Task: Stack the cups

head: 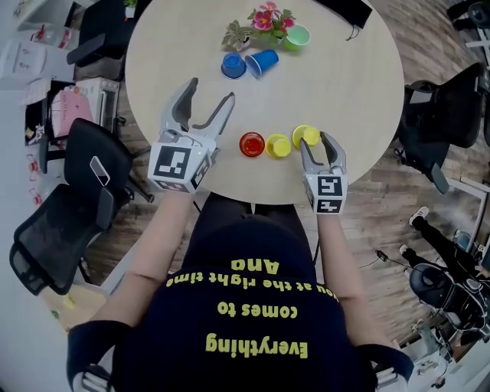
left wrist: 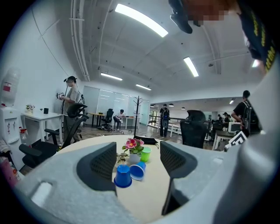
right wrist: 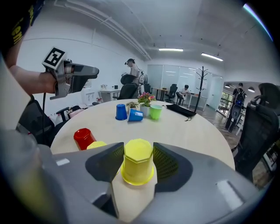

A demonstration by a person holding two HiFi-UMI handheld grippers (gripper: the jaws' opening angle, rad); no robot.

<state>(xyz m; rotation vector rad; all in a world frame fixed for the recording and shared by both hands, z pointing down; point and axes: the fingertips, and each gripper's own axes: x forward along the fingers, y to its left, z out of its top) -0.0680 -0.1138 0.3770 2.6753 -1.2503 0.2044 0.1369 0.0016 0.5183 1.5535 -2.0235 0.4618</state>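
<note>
A yellow cup (right wrist: 138,161) stands upside down on the round table (head: 352,99) near its front edge. My right gripper (head: 317,142) is shut on it, a pad pressed on either side of its top. Just left of it sit a second yellow cup (head: 279,145) and a red cup (head: 252,144), both upside down. At the far side a blue cup (head: 233,65) stands upside down, another blue cup (head: 262,62) lies on its side, and a green cup (head: 297,36) stands upright. My left gripper (head: 210,89) hovers open and empty over the table's left part.
A small pot of pink flowers (head: 264,23) stands beside the far cups. A black pouch (head: 348,9) lies at the table's far edge. Black office chairs (head: 69,199) stand to the left and right (head: 452,107) of the table.
</note>
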